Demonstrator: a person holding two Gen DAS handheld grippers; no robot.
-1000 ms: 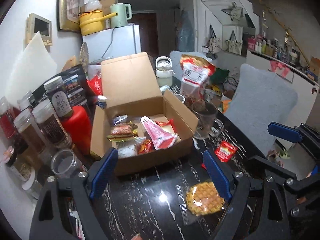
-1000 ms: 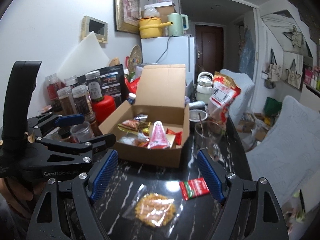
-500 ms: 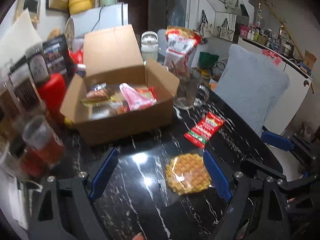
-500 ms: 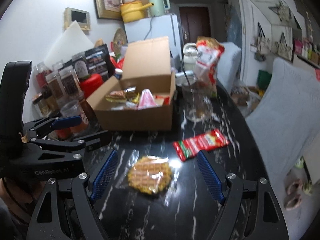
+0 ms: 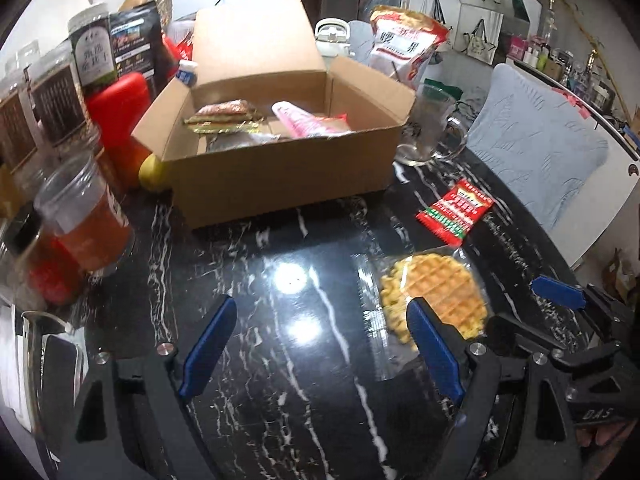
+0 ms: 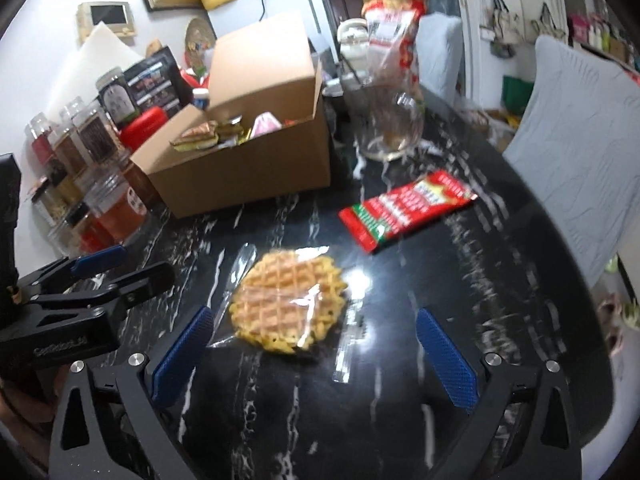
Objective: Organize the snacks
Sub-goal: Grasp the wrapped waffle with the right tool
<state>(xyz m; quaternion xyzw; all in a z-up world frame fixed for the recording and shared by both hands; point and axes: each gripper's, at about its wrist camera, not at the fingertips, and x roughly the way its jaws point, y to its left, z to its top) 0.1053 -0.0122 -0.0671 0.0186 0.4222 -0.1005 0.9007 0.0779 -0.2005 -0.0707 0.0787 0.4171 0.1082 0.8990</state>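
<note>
An open cardboard box (image 5: 280, 168) (image 6: 248, 172) with several snack packets in it stands on the black marble table. A wrapped round waffle (image 5: 436, 288) (image 6: 288, 304) lies in front of it, with a red snack packet (image 5: 456, 210) (image 6: 404, 208) to its right. My right gripper (image 6: 316, 332) is open, low over the table, with the waffle between its fingers, nearer the left one. My left gripper (image 5: 320, 316) is open and empty over bare table, left of the waffle. Each gripper shows in the other's view: the right one (image 5: 560, 300), the left one (image 6: 100, 264).
Jars (image 5: 84, 216) and a red canister (image 5: 120, 108) crowd the table's left side. A glass mug (image 5: 432, 128) and a tall snack bag (image 5: 404, 48) stand right of the box. A grey padded chair (image 6: 580, 160) is at the table's right edge.
Both grippers have dropped lower and moved forward toward the table. The waffle now sits between the right gripper's fingers. Both stay open.
</note>
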